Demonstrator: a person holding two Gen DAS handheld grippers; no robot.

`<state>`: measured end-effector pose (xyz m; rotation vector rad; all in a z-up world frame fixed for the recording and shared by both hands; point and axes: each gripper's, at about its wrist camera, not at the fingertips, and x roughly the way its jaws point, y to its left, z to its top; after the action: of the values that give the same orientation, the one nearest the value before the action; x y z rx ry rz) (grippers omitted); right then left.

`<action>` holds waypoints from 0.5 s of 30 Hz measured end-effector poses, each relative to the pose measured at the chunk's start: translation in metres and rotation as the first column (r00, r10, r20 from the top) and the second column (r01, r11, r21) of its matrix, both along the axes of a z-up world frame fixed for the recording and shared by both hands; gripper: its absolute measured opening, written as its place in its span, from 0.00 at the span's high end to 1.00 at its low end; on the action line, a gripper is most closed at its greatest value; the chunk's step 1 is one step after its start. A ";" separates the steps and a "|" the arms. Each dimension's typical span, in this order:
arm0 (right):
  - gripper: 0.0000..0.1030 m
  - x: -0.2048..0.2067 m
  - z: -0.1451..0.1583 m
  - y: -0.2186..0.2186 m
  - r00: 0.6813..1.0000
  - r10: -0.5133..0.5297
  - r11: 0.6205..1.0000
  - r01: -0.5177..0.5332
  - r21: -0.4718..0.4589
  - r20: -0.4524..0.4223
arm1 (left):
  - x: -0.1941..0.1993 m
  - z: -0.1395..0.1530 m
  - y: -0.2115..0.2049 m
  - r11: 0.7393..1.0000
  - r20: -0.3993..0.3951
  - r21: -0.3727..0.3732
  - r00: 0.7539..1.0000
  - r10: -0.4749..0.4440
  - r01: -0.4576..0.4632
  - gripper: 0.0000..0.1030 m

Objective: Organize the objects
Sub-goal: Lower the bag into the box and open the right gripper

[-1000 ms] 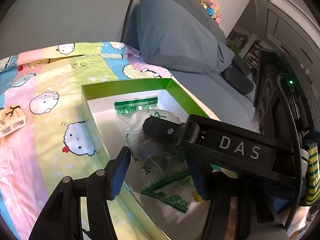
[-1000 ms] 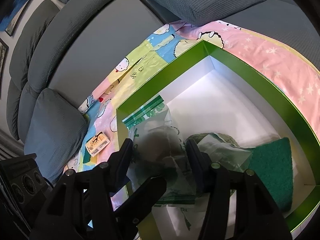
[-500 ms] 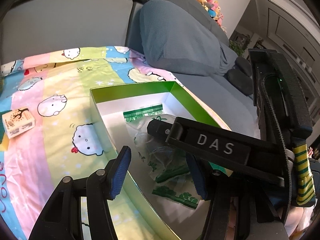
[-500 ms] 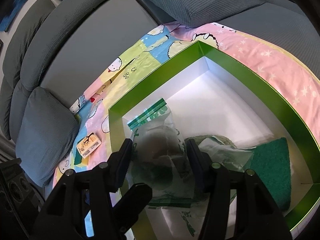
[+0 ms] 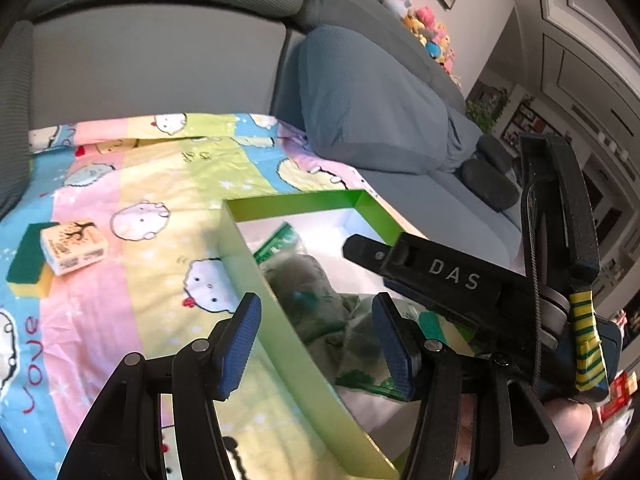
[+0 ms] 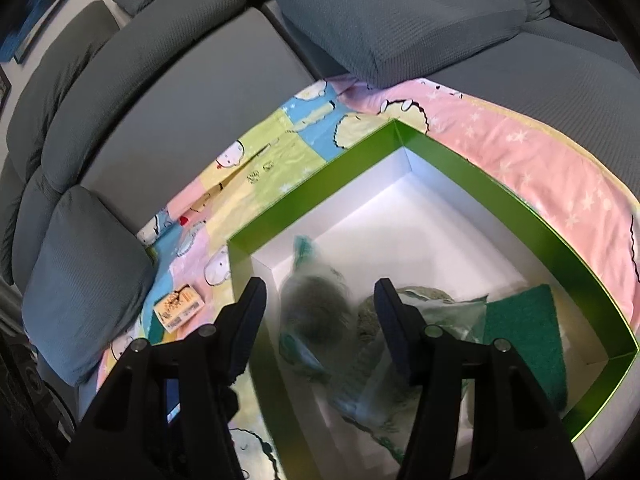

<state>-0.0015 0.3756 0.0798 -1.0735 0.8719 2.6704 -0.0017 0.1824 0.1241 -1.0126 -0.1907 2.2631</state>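
A green box with a white inside (image 5: 288, 344) (image 6: 480, 184) lies on a cartoon-print blanket on the sofa. In it lie clear plastic bags with green print holding grey-green balls (image 5: 308, 284) (image 6: 316, 312) and a green scouring pad (image 6: 524, 328). My left gripper (image 5: 316, 344) is open and empty above the box's near wall. My right gripper (image 6: 320, 320) is open and empty above the bags; its black body (image 5: 440, 276) crosses the left wrist view. A small beige box (image 5: 74, 246) (image 6: 178, 308) rests on a green-and-yellow sponge (image 5: 28, 260) left of the box.
Grey sofa cushions (image 6: 392, 20) (image 5: 360, 112) stand behind and beside the blanket (image 5: 132, 184). Plush toys (image 5: 424, 20) sit on the sofa back at the far right. The sofa seat (image 5: 440, 196) extends right of the box.
Both grippers have pulled back and risen from the box, open throughout. The bag between the right fingers now lies lower in the box, blurred. The sponge under the beige box has come into view.
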 end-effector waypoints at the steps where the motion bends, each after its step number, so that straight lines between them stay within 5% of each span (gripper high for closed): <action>1: 0.44 0.001 0.002 -0.002 1.000 -0.001 1.000 0.001 0.005 -0.006 | 0.001 0.002 -0.003 1.000 -0.008 -0.005 1.000 0.009 -0.010 0.43; 13: 0.33 0.003 0.022 -0.034 0.994 0.074 0.997 -0.072 0.027 -0.086 | 0.011 0.020 -0.061 0.973 -0.077 -0.098 0.976 0.203 -0.210 0.43; 15: 0.31 0.002 0.025 -0.043 0.990 0.104 0.994 -0.102 0.023 -0.100 | 0.015 0.022 -0.076 0.960 -0.084 -0.110 0.964 0.250 -0.259 0.34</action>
<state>0.0004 0.3328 0.1046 -1.0134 0.8287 2.8344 0.0133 0.1066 0.1461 -1.0180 -0.1641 2.5669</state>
